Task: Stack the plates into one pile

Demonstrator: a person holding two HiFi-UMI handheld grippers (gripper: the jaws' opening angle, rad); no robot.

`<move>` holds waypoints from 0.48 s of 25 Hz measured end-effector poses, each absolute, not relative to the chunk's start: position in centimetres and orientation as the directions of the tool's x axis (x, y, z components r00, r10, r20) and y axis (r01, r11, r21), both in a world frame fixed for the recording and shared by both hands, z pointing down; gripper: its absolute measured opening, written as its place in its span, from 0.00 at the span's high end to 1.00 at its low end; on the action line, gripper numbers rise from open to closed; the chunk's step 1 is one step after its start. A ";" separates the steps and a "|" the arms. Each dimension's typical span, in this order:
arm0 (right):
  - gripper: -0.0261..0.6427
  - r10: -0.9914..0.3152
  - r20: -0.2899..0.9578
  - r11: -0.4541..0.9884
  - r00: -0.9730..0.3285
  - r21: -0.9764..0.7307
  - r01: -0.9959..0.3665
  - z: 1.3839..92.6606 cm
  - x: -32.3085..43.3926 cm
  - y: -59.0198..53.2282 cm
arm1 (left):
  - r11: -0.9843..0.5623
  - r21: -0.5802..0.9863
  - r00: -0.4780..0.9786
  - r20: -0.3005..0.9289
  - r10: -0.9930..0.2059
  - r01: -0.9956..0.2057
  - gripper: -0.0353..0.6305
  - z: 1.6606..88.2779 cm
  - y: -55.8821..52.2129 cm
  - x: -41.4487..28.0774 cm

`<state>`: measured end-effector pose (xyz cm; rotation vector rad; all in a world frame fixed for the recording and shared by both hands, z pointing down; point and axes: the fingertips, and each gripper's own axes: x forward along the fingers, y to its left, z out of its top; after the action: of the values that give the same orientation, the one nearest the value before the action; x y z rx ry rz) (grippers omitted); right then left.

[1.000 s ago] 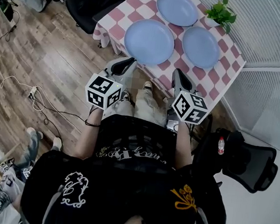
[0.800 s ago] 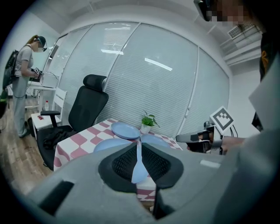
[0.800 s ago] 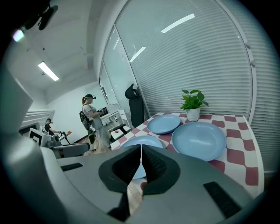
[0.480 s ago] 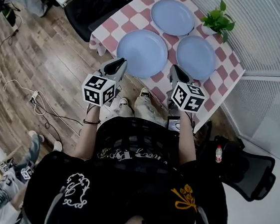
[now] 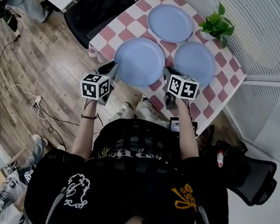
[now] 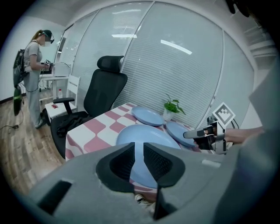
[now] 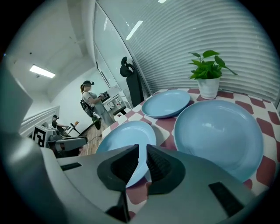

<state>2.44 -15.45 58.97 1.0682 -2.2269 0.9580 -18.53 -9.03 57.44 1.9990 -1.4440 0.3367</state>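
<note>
Plates: three blue ones are lying apart on the checked counter (image 5: 218,88). The near plate (image 5: 139,62) is sitting by the front edge, the right plate (image 5: 194,63) beside it, and the far plate (image 5: 170,23) behind, next to the plant (image 5: 218,22). No pile is forming yet.
Left claw (image 5: 113,72): it is hovering just beside the near plate's left rim. Its jaws are standing slightly parted, having just been opening, with nothing between them.
Right claw (image 5: 166,71): it is hovering at the front edge, between the near plate and the right plate, clenched and empty.
Step in hand: both claws are probably reaching in for a first plate.
Doing it well: each claw should be opening wider before it meets a rim. It should be sliding one jaw under the lip and one over, then lifting level so the plate is not tipping or dragging the cloth.
Change since earlier: both claws are now at the counter's front edge, where earlier they were hanging over the person's lap, short of the plates. The plates themselves are lying as before.
</note>
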 end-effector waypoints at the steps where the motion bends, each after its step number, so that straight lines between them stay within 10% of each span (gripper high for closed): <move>1: 0.94 -0.456 0.683 0.442 -0.571 -0.383 -0.811 59.7 2.5 -15.5 | -0.183 0.350 0.362 0.560 -0.745 -0.919 0.85 58.0 -9.1 -18.8; 12: 0.77 -0.409 0.754 0.339 -0.514 -0.397 -0.853 63.9 3.3 -15.5 | -0.121 0.399 0.385 0.690 -0.613 -0.909 0.72 64.4 -9.0 -19.8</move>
<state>3.28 -15.50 63.89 1.1009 -2.0717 1.0852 -19.77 -8.97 64.39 1.8323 -1.3219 0.4592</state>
